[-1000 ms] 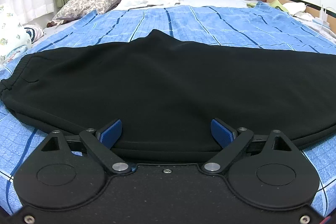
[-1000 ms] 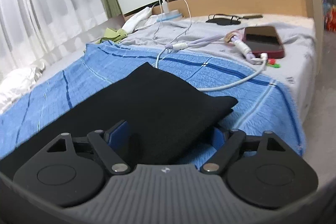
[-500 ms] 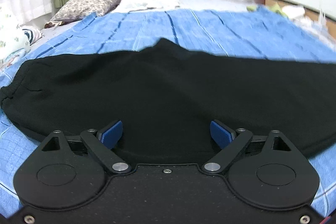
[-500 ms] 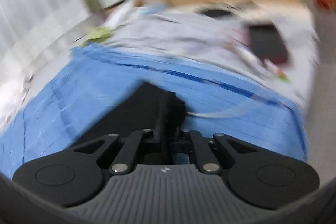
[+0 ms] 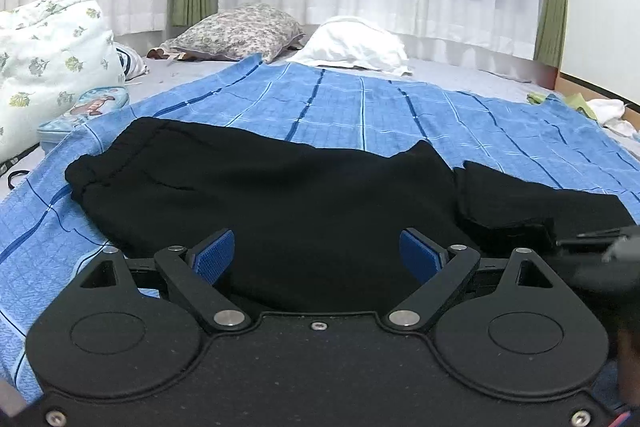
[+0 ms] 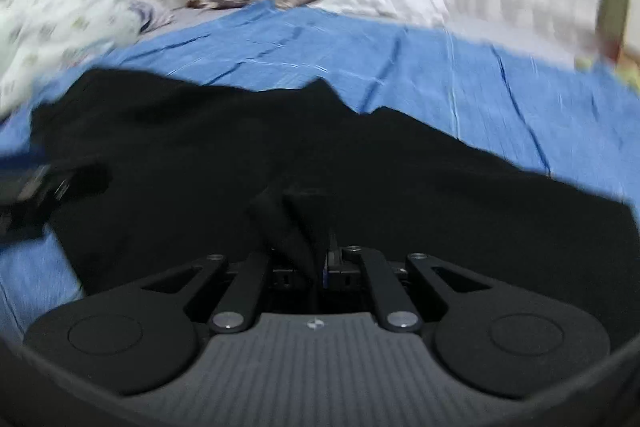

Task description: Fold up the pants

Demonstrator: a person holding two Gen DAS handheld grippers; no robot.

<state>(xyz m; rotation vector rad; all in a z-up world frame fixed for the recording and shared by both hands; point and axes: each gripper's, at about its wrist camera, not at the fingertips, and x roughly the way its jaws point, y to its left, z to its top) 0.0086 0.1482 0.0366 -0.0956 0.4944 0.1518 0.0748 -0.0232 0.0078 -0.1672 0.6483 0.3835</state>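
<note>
Right now my right hand-held gripper (image 6: 316, 259) pinches a fold of the black pants (image 5: 280, 203) (lying on the blue bedspread (image 5: 400, 107)), while my left hand-held gripper (image 5: 318, 255) stays spread above them.

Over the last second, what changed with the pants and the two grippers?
The right gripper closed on the leg end of the black pants and carried it across toward the waistband, so that end now lies doubled over the rest. The left gripper stayed open and holds nothing, with the pants lying between its fingers. The blue blanket and the pillows look unchanged.
</note>
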